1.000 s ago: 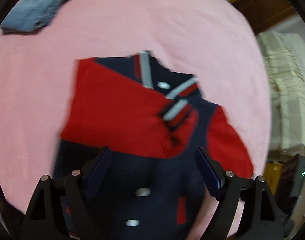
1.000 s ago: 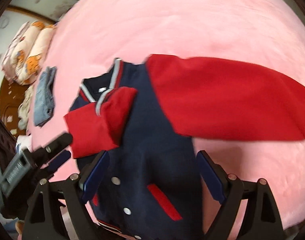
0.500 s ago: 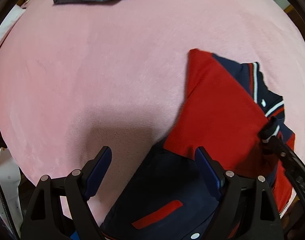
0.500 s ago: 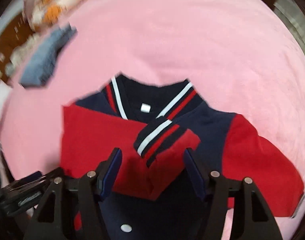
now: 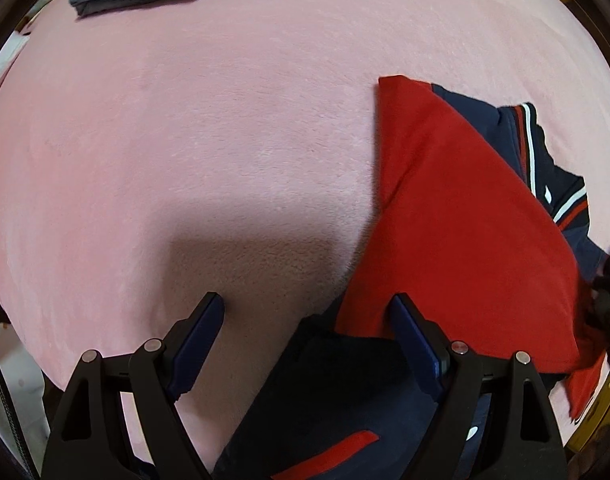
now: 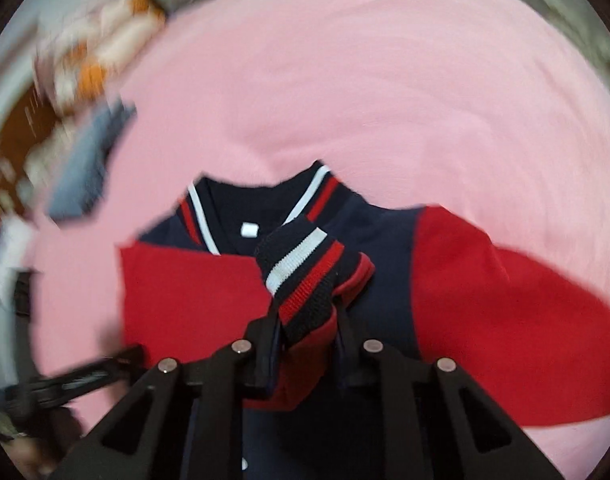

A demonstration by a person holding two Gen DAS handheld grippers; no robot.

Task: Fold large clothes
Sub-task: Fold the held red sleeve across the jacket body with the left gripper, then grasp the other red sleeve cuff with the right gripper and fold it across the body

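Right gripper (image 6: 307, 320) pinching striped cuff (image 6: 305, 268) mid-frame, left gripper (image 5: 307, 320) spread and empty; shallow grip, cuff may slip and folded sleeve (image 6: 193, 296) flops open.

We look down close from each wrist along its gripper; both views share the jacket (image 5: 465, 232) on the pink bed (image 5: 225, 140).

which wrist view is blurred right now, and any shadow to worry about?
Right wrist view: motion-blurred, worst at the left edge; the striped cuff in the right gripper is still readable. Left wrist view: sharp, with a broad dark shadow on the pink blanket ahead of the open left gripper.
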